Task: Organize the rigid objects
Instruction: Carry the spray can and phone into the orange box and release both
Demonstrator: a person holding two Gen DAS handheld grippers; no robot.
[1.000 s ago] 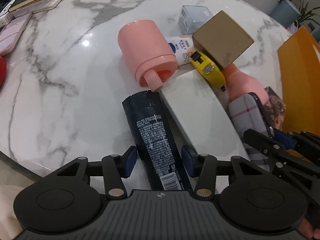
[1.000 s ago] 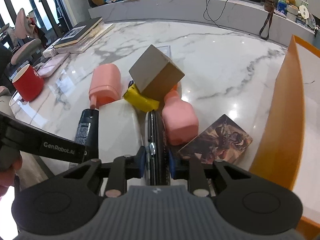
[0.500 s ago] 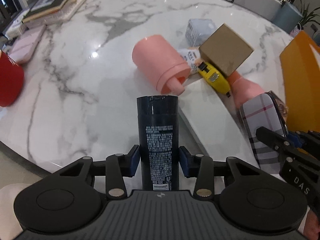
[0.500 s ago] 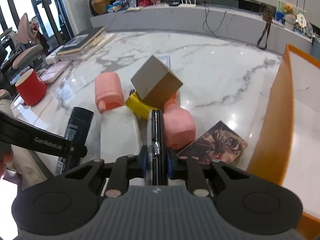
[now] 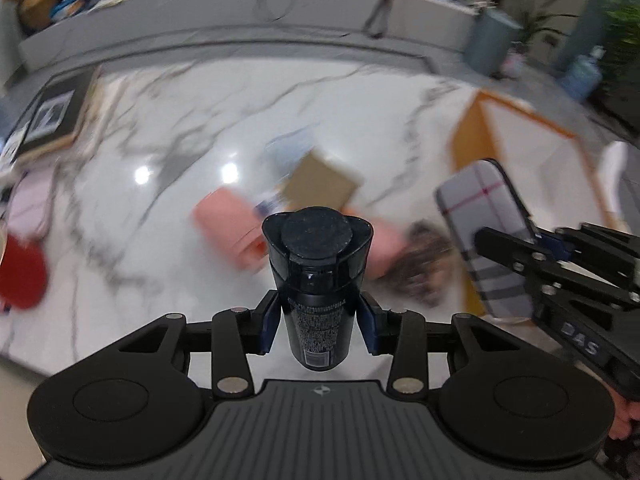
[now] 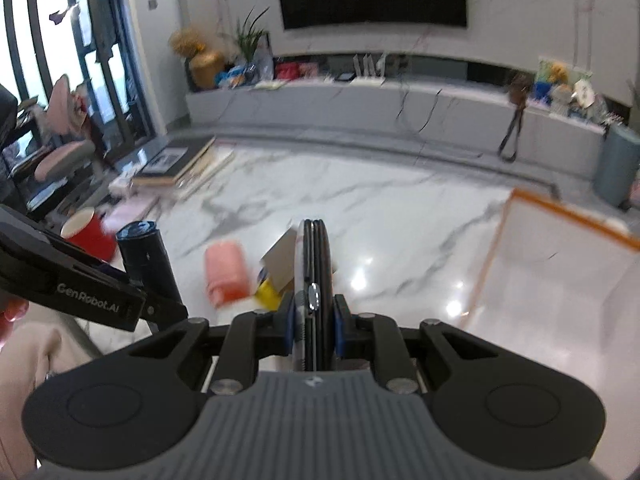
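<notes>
My left gripper [image 5: 318,322] is shut on a black bottle [image 5: 318,276], held upright well above the marble table [image 5: 200,128]; the bottle also shows in the right wrist view [image 6: 146,256]. My right gripper [image 6: 314,322] is shut on a plaid glasses case [image 6: 314,276], held edge-on above the table; the case also shows in the left wrist view [image 5: 486,236]. Below lie a pink cup [image 5: 228,226], a brown box [image 5: 320,186], a yellow tape measure [image 6: 268,294] and a pink bottle [image 5: 384,248]. The view is blurred.
An orange-edged white bin [image 6: 560,276] stands at the right of the table, also in the left wrist view [image 5: 516,140]. A red mug [image 5: 18,276] and stacked books [image 5: 52,116] sit at the left. A patterned booklet [image 5: 424,264] lies by the pile.
Both grippers have risen high above the table with their objects. The black bottle has tilted up to vertical. The glasses case has lifted off the pile. Both views now look toward the room.
</notes>
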